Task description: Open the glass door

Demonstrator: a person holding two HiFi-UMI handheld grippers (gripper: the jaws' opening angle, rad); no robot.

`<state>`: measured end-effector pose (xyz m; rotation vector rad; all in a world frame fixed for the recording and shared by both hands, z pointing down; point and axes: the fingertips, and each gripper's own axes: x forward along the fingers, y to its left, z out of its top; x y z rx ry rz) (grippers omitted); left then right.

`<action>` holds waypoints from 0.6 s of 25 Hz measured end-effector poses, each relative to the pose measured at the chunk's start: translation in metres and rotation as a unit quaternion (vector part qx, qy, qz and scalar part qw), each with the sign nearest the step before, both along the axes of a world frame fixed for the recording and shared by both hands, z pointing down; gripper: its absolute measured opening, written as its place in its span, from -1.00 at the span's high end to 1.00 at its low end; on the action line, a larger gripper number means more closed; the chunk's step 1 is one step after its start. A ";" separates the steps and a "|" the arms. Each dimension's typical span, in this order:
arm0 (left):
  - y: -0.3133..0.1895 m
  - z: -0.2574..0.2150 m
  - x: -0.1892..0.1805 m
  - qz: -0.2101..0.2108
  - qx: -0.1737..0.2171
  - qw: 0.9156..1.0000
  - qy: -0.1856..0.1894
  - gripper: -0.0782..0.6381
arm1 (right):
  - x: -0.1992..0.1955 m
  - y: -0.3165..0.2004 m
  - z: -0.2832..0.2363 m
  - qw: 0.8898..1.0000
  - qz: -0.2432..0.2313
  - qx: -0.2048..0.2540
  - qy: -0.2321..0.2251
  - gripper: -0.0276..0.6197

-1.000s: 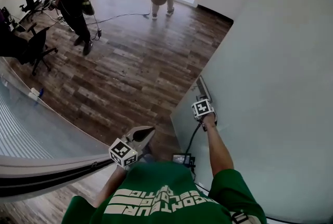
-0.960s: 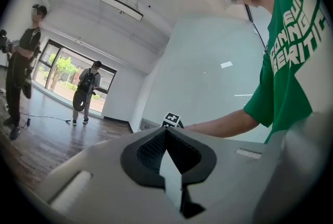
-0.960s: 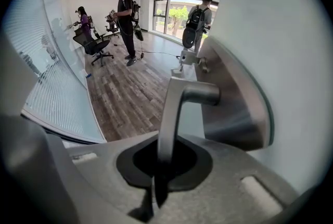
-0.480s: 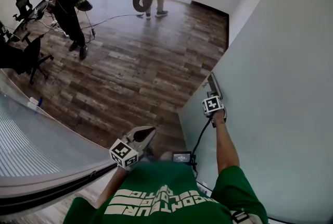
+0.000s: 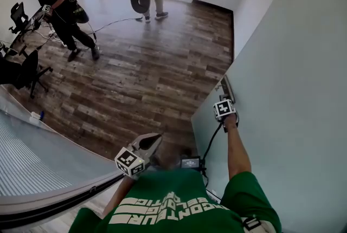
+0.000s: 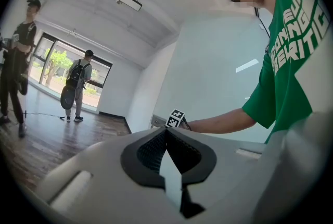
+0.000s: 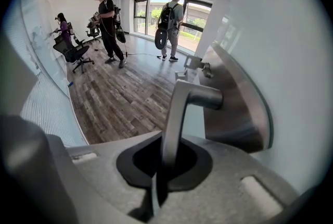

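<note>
Green short-sleeved T-shirt with white block lettering, pale grey left claw with black ribbed pads, black-and-white marker cube behind it, matching cube behind right claw, black cable trailing beyond.

The door handle is showing smooth brushed metal with a soft shine. The glass door is looking frosted and matt. The floor is showing rough-grained wood planks.

I count two grippers, the left gripper and the right gripper, plus one door with one handle. Beyond them I make out three bystanders and two chairs.
</note>
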<state>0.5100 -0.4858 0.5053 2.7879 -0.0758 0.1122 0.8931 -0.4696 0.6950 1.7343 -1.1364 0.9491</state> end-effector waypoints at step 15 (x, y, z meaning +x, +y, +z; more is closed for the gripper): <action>0.020 -0.002 0.093 0.050 0.002 0.999 -0.011 0.74 | 0.068 0.018 -0.001 0.999 0.025 0.029 -0.012 0.94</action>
